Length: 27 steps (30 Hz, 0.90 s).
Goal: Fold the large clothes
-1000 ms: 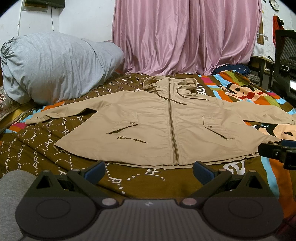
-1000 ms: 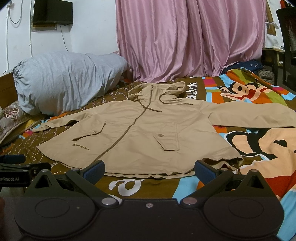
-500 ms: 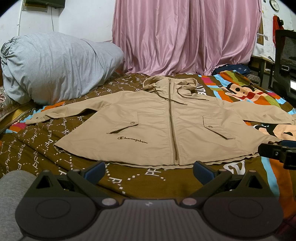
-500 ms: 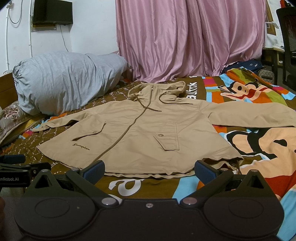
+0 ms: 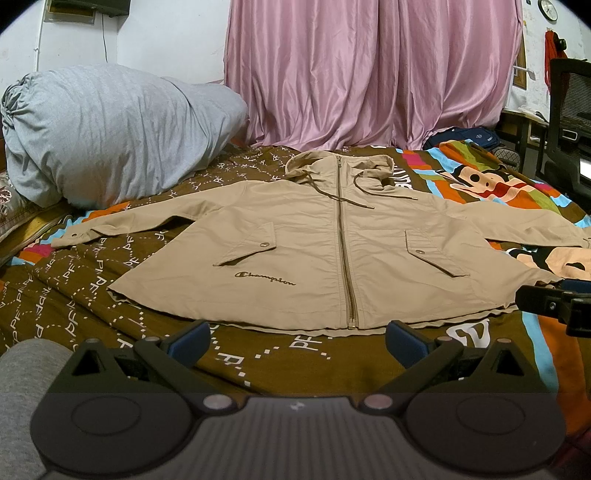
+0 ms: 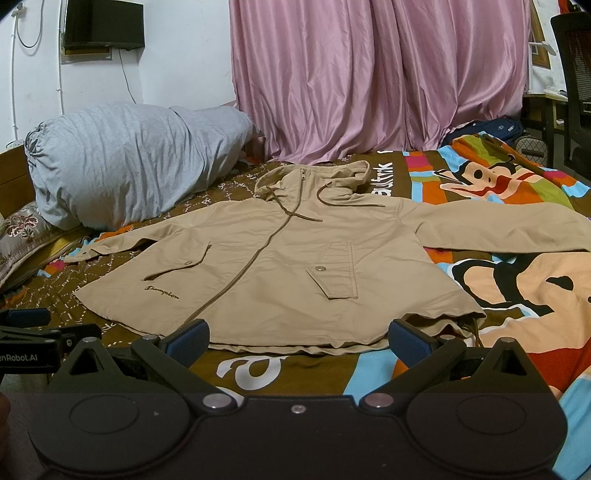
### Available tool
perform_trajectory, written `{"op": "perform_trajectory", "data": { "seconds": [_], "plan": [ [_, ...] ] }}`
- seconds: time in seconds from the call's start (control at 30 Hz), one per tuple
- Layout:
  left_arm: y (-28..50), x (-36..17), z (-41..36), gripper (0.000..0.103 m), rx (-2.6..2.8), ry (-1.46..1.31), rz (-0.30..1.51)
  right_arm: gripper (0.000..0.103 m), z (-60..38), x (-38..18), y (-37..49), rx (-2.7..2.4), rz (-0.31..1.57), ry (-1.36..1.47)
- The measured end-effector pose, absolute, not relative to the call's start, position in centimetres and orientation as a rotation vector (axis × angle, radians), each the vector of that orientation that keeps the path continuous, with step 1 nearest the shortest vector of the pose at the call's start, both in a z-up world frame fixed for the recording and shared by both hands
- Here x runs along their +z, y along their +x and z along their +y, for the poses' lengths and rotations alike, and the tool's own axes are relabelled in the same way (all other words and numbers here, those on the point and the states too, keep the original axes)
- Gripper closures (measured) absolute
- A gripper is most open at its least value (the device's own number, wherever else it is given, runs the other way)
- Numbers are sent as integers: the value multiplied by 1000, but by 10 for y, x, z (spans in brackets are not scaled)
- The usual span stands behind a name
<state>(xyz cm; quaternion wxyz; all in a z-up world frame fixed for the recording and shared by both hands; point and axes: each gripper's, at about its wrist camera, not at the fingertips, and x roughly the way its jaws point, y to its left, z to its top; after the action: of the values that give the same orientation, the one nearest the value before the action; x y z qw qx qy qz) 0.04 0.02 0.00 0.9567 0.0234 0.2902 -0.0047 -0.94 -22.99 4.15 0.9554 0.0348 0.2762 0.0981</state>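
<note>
Across the near half of the bed (image 5: 92, 302), the tan hooded jacket (image 5: 332, 258) is lying flat and zipped, hood toward the far curtain, both sleeves spread out. We are losing its right cuff past the frame edge in the right wrist view, and the left wrist view is showing only a sliver of it. Small embroidered lettering near the left pocket is hard for us to read from the right side.

We are holding the left claw (image 5: 297, 338) with its fingers spread wide apart, gripping nothing, just short of the hem. Likewise the right claw (image 6: 299, 338) is hanging wide apart and empty, near the hem's right part.

A brown patterned bedspread (image 6: 517, 295) with a bright cartoon print is covering the bed; a grey bundle (image 5: 110, 133) is sitting at the far left, and pink curtains (image 6: 369, 81) are hanging behind.

Only the right wrist view is showing us a dark wall screen (image 6: 103, 26); only the left is catching a round clock (image 5: 547, 7) at top right.
</note>
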Motion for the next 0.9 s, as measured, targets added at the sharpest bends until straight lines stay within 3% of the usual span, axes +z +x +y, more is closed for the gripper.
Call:
{"op": "perform_trajectory", "data": {
  "seconds": [0.9],
  "plan": [
    [-1,-1,-2,1,-9,49,592,0,-230,38,-10,199,562,74]
  ]
}}
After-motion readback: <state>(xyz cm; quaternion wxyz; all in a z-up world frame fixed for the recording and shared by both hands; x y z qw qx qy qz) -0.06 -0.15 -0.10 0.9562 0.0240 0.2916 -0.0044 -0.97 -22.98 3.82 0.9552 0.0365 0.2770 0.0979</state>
